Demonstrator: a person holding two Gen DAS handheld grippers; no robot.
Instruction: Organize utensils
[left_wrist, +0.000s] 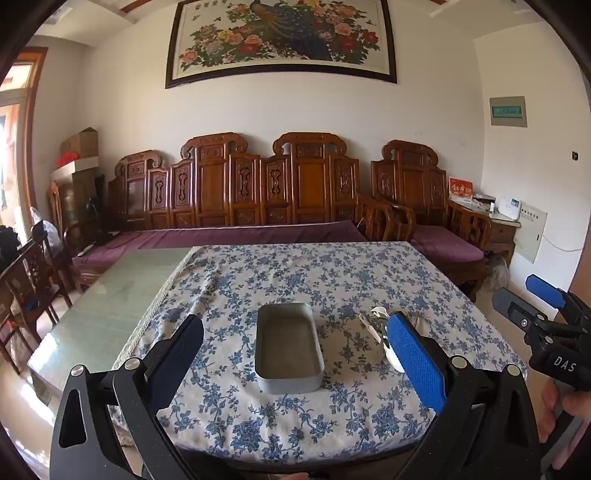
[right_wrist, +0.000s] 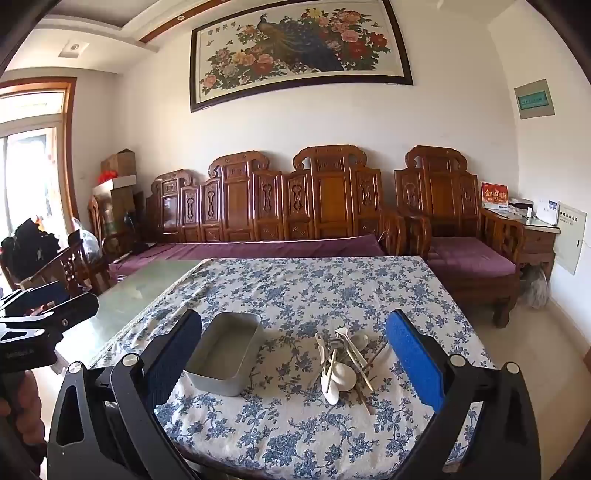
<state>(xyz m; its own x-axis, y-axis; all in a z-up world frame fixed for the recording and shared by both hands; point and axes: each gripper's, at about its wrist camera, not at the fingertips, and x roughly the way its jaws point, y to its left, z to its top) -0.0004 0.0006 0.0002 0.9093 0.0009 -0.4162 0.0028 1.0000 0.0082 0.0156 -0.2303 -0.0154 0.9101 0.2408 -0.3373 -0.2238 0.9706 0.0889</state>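
An empty grey metal box (left_wrist: 289, 347) (right_wrist: 226, 352) stands on the blue-flowered tablecloth. To its right lies a heap of utensils (right_wrist: 345, 363): white spoons, metal pieces and brown chopsticks, partly hidden behind a blue pad in the left wrist view (left_wrist: 380, 332). My left gripper (left_wrist: 295, 347) hangs open over the near table edge, framing the box, with nothing between its fingers. My right gripper (right_wrist: 293, 350) is open too, its jaws wide around box and heap from a distance, touching neither. It also shows at the far right of the left wrist view (left_wrist: 532, 302).
The tablecloth (left_wrist: 332, 273) covers the right part of a green glass-topped table (left_wrist: 122, 291). Carved wooden benches with purple cushions (right_wrist: 266, 247) line the far wall. Wooden chairs (left_wrist: 26, 280) stand at the left. A hand (left_wrist: 569, 410) holds the right gripper's handle.
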